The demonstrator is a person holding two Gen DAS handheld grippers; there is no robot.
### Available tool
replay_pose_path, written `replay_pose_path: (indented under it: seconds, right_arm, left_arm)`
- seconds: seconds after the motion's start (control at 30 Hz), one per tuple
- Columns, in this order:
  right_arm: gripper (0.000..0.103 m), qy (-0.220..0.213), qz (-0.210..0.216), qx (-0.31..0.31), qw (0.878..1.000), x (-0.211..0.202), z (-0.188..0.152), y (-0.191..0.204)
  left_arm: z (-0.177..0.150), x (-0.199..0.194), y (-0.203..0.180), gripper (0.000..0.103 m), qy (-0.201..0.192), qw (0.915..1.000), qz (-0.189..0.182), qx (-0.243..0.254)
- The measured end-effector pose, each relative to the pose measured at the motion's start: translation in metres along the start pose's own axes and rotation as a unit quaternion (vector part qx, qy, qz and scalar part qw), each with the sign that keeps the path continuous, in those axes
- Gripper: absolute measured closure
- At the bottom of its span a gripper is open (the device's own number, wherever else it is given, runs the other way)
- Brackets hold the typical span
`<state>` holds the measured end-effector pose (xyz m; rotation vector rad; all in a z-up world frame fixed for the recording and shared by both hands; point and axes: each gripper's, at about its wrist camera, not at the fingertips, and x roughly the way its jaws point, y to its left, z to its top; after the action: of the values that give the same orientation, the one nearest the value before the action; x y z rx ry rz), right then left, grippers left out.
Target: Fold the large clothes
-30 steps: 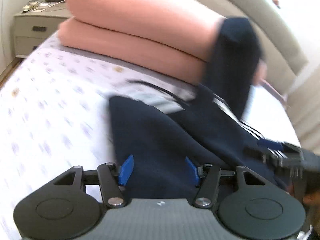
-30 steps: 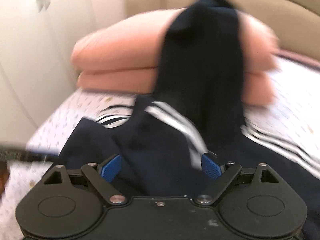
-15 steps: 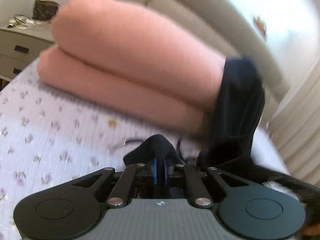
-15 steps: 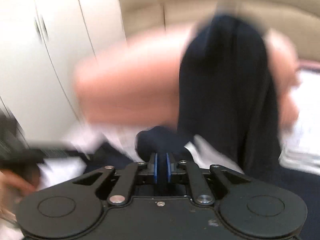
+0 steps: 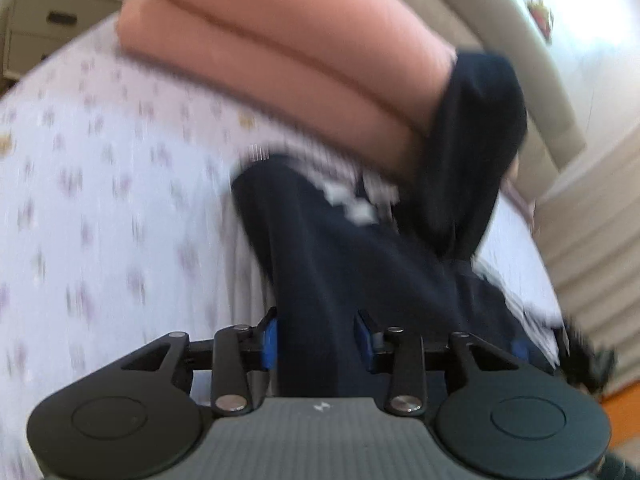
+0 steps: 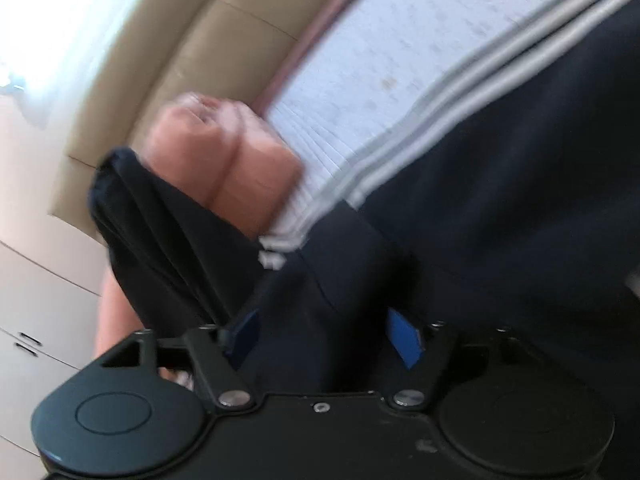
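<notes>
Mid-fold: navy striped track garment sprawled on floral bedsheet, one end draped over pink blankets. Left gripper and right gripper both spread apart, fabric between, unclamped. Next, probably: pinching fresh edges.

Left gripper and right gripper, fingers parted on both.

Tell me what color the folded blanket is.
Salmon pink blanket, clearest in the left wrist view.

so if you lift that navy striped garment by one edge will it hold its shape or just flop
Likely floppy: the navy garment drapes limply over the pink blanket. It probably sags from pinch points, bunching between the left gripper fingers. Likely drags on the bedsheet rather than sliding.
</notes>
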<state>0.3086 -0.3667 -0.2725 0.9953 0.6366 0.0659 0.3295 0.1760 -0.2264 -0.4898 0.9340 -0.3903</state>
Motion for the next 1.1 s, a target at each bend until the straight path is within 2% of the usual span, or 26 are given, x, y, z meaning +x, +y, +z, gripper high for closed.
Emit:
replay_pose_path:
  seconds: [0.07,0.1,0.13,0.17,0.2,0.27,0.3,0.33,0.37,0.4,0.43,0.47,0.5,0.53,0.6,0.7,0.73,0.8,0.9,1.03,1.1]
  right_arm:
    - [0.016,-0.002,-0.016,-0.002,1.0,0.004,0.004,0.008]
    - [0.052,-0.006,-0.031,-0.016,0.999,0.01,0.002,0.016]
    - [0.09,-0.014,-0.043,-0.034,0.998,0.011,0.001,0.028]
    - [0.092,-0.03,-0.028,-0.042,0.998,0.002,0.001,0.035]
    - [0.092,-0.052,0.012,-0.042,0.998,-0.016,0.001,0.046]
    - [0.092,-0.08,0.054,-0.038,0.995,-0.05,-0.003,0.062]
    - [0.092,-0.092,0.058,-0.039,0.993,-0.066,-0.006,0.064]
    - [0.092,-0.098,0.051,-0.045,0.993,-0.077,-0.009,0.064]
    - [0.091,-0.096,0.019,-0.057,0.994,-0.082,-0.013,0.062]
    - [0.055,-0.075,-0.034,-0.075,0.994,-0.08,-0.016,0.056]
    - [0.006,-0.039,-0.093,-0.092,0.991,-0.071,-0.017,0.049]
    - [0.0,0.008,-0.148,-0.101,0.984,-0.06,-0.019,0.038]
    - [0.004,0.053,-0.183,-0.098,0.977,-0.05,-0.021,0.023]
    - [0.005,0.063,-0.18,-0.102,0.976,-0.05,-0.024,0.015]
    - [0.001,0.037,-0.169,-0.141,0.975,-0.063,-0.03,0.019]
    - [0.0,0.061,-0.194,-0.184,0.962,-0.058,-0.035,0.028]
    - [0.0,0.071,-0.197,-0.179,0.961,-0.057,-0.035,0.025]
    - [0.0,0.075,-0.188,-0.148,0.968,-0.06,-0.033,0.017]
    - [0.0,0.066,-0.17,-0.096,0.979,-0.086,-0.027,0.007]
    - [0.001,0.075,-0.173,-0.045,0.981,-0.102,-0.01,-0.013]
    - [0.003,0.064,-0.152,0.002,0.986,-0.123,-0.005,-0.034]
  left_arm:
    - [-0.02,-0.003,-0.004,0.066,0.027,0.9996,-0.006,0.001]
    - [-0.029,-0.003,-0.006,0.085,0.031,0.9995,-0.002,0.006]
    - [-0.036,-0.006,-0.011,0.09,0.028,0.9992,0.012,0.028]
    - [-0.039,-0.01,-0.015,0.091,0.015,0.9985,0.023,0.047]
    - [-0.041,-0.018,-0.018,0.092,-0.005,0.9984,0.022,0.052]
    - [-0.039,-0.035,-0.013,0.092,-0.04,0.9989,0.003,0.023]
    - [-0.037,-0.041,-0.008,0.092,-0.049,0.9987,-0.005,0.012]
    - [-0.035,-0.044,-0.006,0.092,-0.05,0.9987,-0.006,0.009]
    - [-0.035,-0.044,-0.003,0.091,-0.042,0.9991,-0.006,0.01]
    - [-0.037,-0.041,0.0,0.089,-0.01,0.9997,-0.02,0.006]
    - [-0.039,-0.037,0.003,0.088,0.008,0.9999,-0.011,0.003]
    - [-0.042,-0.031,0.006,0.083,0.03,0.9996,0.003,-0.004]
    - [-0.044,-0.029,0.007,0.075,0.034,0.9993,0.008,-0.009]
    - [-0.046,-0.03,0.009,0.073,0.033,0.9994,0.004,-0.012]
    - [-0.046,-0.034,0.006,0.059,0.049,0.9985,-0.001,-0.024]
    - [-0.045,-0.034,-0.007,0.039,0.08,0.9965,0.004,-0.024]
    - [-0.045,-0.034,-0.013,0.037,0.089,0.9958,0.018,-0.013]
    - [-0.048,-0.034,-0.025,0.029,0.106,0.9935,0.042,0.002]
    - [-0.053,-0.033,-0.041,0.025,0.122,0.9906,0.061,0.009]
    - [-0.06,-0.039,-0.056,0.022,0.13,0.9884,0.078,0.014]
    - [-0.062,-0.043,-0.065,0.022,0.13,0.9886,0.076,0.008]
